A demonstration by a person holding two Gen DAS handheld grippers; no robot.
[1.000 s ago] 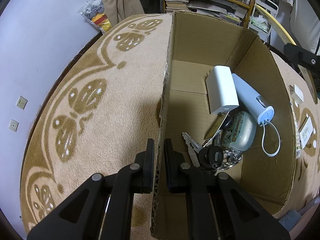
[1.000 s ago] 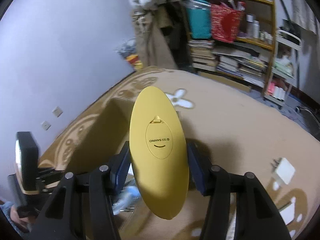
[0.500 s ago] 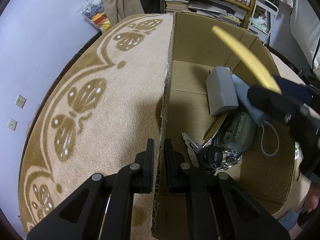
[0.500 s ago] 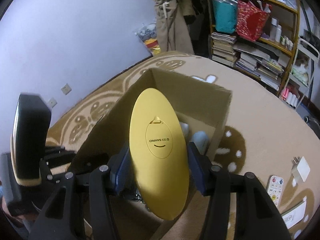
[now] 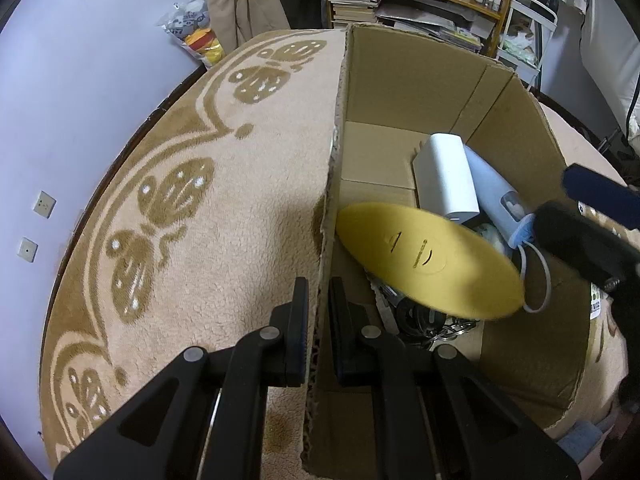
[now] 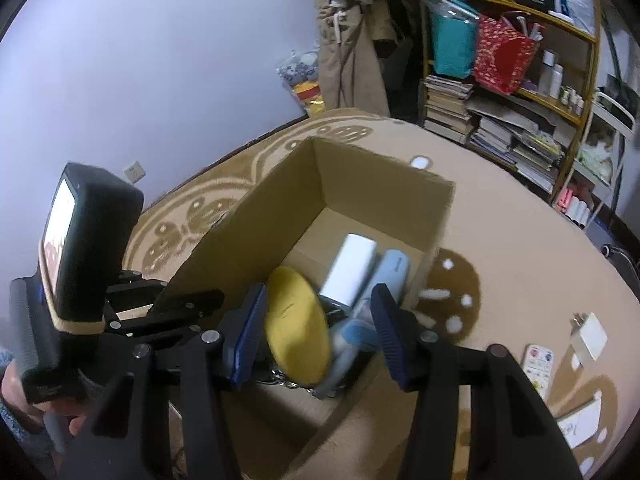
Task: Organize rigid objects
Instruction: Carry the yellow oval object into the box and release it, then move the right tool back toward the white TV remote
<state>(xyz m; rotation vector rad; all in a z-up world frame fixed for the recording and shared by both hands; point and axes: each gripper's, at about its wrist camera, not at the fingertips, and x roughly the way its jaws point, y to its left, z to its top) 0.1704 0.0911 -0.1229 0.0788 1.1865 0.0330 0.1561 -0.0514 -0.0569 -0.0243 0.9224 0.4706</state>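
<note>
Left gripper: jaws narrow, clamped on the box at its left wall, near the front corner. One finger is outside over the rug, the other inside.

Right gripper: jaws wide, nothing gripped. It sits over the box's right wall, pointing down into the box. Pads are clear of the disc. In the left wrist view there's open space between the disc and this gripper.

The yellow oval disc is inside the box, in the front half. It's tilted, with its face showing an embossed mark. One end is close to the left wall; the other lies over the keys and a white cord loop. Its edge is blurred in both views, so I can't tell whether it's resting on the pile.

Rest of the box: a white block and a light blue device lie side by side, touching, towards the right wall behind the disc. The back-left corner floor is bare cardboard.

Outside the box, on the rug past the right wall: a remote and a white adapter, just beside each other and well apart from the box.

A shelf with books and bags stands beyond the rug's far edge.
</note>
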